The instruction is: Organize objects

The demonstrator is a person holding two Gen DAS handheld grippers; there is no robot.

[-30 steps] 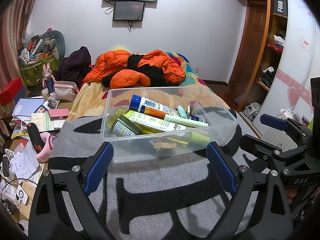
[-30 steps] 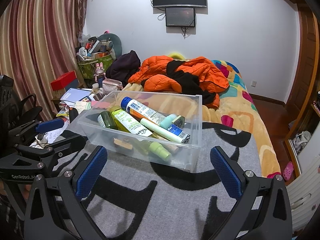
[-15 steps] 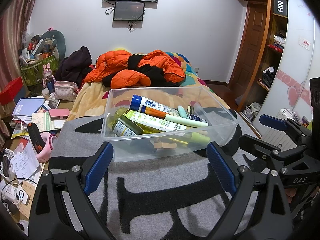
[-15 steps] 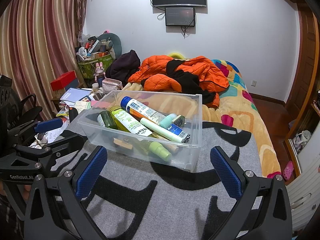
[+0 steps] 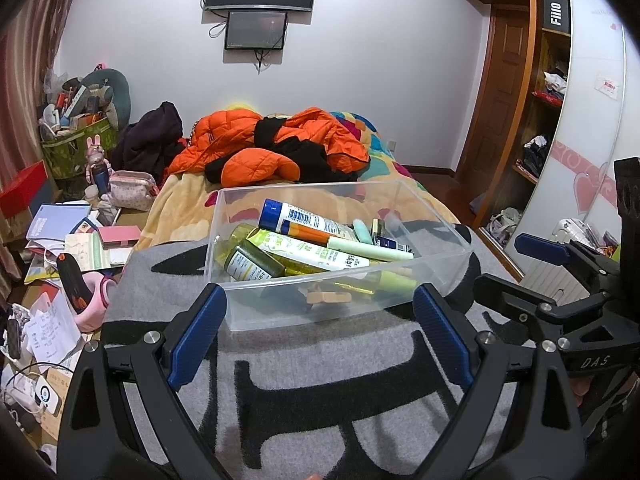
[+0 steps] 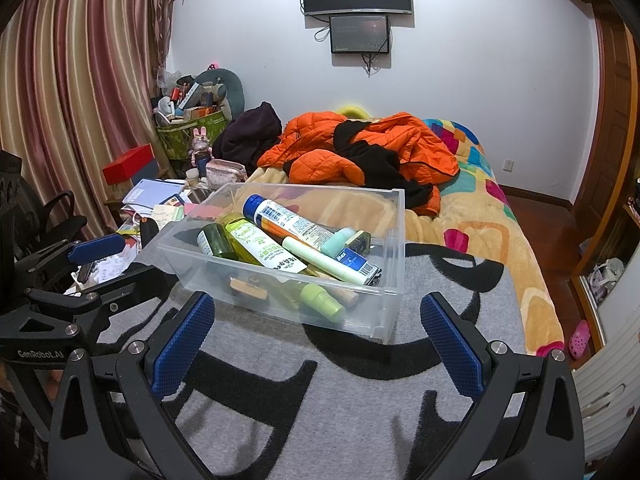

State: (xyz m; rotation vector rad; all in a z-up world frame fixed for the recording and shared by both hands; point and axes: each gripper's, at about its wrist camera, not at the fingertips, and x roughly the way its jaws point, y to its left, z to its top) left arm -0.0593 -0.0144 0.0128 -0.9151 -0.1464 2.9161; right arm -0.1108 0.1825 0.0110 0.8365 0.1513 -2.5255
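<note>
A clear plastic bin (image 5: 432, 264) (image 6: 394, 240) sits on a grey and black blanket (image 5: 320, 380) (image 6: 340, 400) on the bed. It holds several tubes and bottles: a white tube with a blue cap (image 5: 304, 216) (image 6: 288, 216), a yellow-green bottle (image 5: 304, 248) (image 6: 260, 248), a dark green bottle (image 5: 252, 264) (image 6: 212, 240) and a pale green tube (image 5: 368, 248) (image 6: 324, 264). My left gripper (image 5: 320, 308) is open and empty just short of the bin. My right gripper (image 6: 316, 320) is open and empty in front of the bin.
An orange jacket (image 5: 280, 148) (image 6: 360, 148) lies on the bed behind the bin. A cluttered side table with papers and a pink case (image 5: 68, 240) (image 6: 160, 200) stands to the left. A wardrobe (image 5: 560, 120) is on the right. Each gripper shows in the other's view (image 5: 560, 292) (image 6: 80, 280).
The left gripper has edged slightly closer to the bin. The right gripper has hardly moved.
</note>
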